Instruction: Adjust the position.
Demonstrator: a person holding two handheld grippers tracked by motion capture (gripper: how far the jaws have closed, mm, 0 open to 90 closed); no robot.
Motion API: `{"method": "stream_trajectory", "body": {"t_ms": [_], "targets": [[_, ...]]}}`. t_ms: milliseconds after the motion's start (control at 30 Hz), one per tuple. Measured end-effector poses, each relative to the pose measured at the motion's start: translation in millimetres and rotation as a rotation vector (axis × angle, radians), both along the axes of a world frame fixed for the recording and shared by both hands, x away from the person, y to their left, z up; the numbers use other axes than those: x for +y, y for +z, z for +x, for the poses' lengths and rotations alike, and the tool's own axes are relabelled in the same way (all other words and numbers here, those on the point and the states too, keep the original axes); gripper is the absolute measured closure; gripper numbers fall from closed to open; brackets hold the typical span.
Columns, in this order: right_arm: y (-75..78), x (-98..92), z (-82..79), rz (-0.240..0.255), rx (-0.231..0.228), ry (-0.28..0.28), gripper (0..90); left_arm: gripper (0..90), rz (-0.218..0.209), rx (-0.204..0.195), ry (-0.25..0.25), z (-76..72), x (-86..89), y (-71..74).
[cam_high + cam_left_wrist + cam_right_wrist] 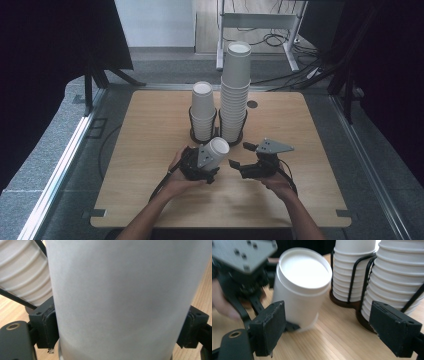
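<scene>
The left tool (207,165) clamps a white paper cup (216,152); the right tool (239,159) stands released beside it.

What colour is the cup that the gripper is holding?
White. The paper cup in the left gripper is plain white all over, shown best in the right gripper view.

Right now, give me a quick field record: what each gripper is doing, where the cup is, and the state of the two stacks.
left gripper: shut on the paper cup, jaws pressing both sides of its wall
paper cup: upside down, base up, in front of the stacks
right gripper: open, nothing between its jaws, beside the cup
short stack: inverted cups in a black wire holder, left
tall stack: inverted cups in a second wire holder, right
table: wooden top
</scene>
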State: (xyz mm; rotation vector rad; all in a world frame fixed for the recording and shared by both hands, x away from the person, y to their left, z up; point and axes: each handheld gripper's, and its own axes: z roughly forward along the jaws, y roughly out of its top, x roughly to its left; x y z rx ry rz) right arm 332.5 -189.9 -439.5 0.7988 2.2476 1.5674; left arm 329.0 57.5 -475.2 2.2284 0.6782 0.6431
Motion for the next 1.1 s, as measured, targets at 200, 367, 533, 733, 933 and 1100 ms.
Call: {"method": "stream_trajectory", "body": {"t_ms": [200, 367, 533, 733, 933, 1100], "targets": [[16.0, -1.5, 15.8, -0.183, 0.003, 0.051, 13.5, 12.2, 0.045, -0.033, 0.004, 5.2, -2.4, 3.6], [27.7, 2.3, 26.8, -0.299, 0.018, 0.122, 13.1, 12.2, 0.09, -0.051, 0.001, 9.3, -5.5, 2.8], [31.3, 11.9, 33.0, -0.396, 0.037, 0.189, 12.5, 12.2, 0.128, -0.071, -0.008, 8.9, -10.9, 2.7], [29.0, 23.6, 38.7, -0.469, 0.063, 0.25, 12.4, 12.3, 0.177, -0.096, -0.025, 7.4, -17.6, -3.1], [30.2, 38.3, 43.3, -0.571, 0.101, 0.308, 12.1, 12.3, 0.235, -0.138, -0.045, 2.1, -24.9, -7.4], [28.8, 50.7, 45.9, -0.619, 0.138, 0.377, 11.2, 12.3, 0.295, -0.187, -0.06, -4.0, -31.2, -10.5]]}}
